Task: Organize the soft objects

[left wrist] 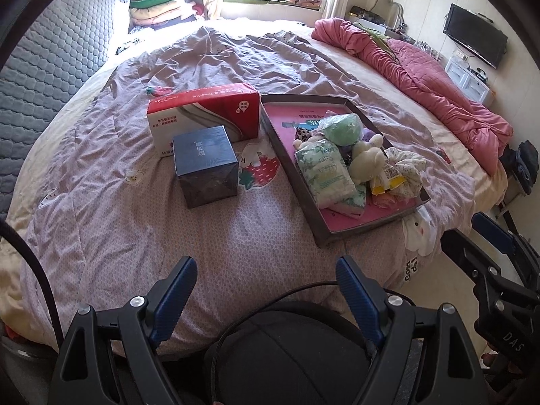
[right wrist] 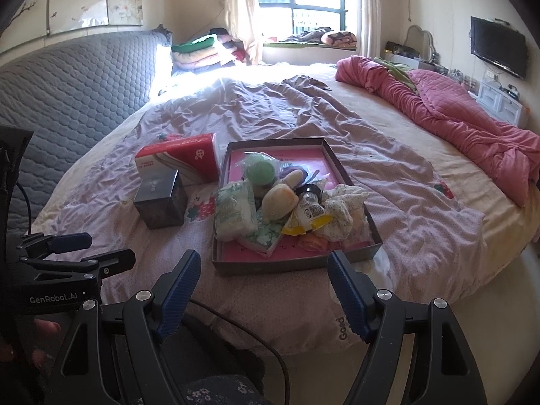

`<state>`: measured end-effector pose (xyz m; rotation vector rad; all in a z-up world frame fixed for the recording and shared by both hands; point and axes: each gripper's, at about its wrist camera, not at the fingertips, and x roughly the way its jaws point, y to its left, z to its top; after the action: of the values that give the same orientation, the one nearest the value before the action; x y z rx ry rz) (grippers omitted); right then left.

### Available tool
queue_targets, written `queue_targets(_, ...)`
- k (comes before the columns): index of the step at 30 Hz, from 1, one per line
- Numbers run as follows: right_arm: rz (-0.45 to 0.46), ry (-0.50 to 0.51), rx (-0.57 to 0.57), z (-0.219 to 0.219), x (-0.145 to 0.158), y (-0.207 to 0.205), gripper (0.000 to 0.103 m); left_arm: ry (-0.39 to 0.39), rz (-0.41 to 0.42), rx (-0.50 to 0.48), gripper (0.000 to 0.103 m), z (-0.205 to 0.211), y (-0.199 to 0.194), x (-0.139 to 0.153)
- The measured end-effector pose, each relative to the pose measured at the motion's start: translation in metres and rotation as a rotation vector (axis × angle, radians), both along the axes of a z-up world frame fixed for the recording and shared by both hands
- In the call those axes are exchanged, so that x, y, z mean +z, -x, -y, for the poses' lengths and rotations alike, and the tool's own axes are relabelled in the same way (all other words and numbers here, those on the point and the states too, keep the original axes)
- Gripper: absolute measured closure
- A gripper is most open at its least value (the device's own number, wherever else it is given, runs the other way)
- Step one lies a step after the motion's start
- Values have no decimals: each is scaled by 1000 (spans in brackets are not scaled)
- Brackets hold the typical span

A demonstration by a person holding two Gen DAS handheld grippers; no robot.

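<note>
A shallow dark tray (left wrist: 287, 155) (right wrist: 341, 165) with a pink floor lies on the bed. It holds a heap of soft things: a green ball in plastic (left wrist: 341, 128) (right wrist: 260, 170), a cream plush toy (left wrist: 366, 158) (right wrist: 278, 200), a tissue pack (left wrist: 324, 172) (right wrist: 234, 209), a yellow packet (right wrist: 308, 219) and patterned cloth (right wrist: 344, 211). My left gripper (left wrist: 266, 270) hangs open over the bed's near edge, left of the tray. My right gripper (right wrist: 263, 263) stands open just short of the tray's near wall. Nothing is between either pair of fingers.
A red and white tissue box (left wrist: 206, 104) (right wrist: 182, 158) and a dark blue cube box (left wrist: 206, 165) (right wrist: 162, 202) sit left of the tray. A pink quilt (left wrist: 422, 74) (right wrist: 455, 114) is bunched at the far right. A grey headboard (left wrist: 50, 67) runs along the left.
</note>
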<state>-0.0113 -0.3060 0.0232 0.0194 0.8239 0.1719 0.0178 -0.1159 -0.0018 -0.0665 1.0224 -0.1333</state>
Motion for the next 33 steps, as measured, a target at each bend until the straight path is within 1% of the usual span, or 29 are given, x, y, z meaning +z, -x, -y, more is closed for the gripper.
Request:
queue_targets(17,-5,-24,-10,8,-6,1,24,-54,-2,-8,19,11,4,-1)
queue_targets(23,-8,-23,-11,8,-6,0,24,-61,-1,-20,19,16,4,-2)
queue_targets(33,-12,-23,-13,9,-8,0,24,-65,-8,-13,19,15,3,-4)
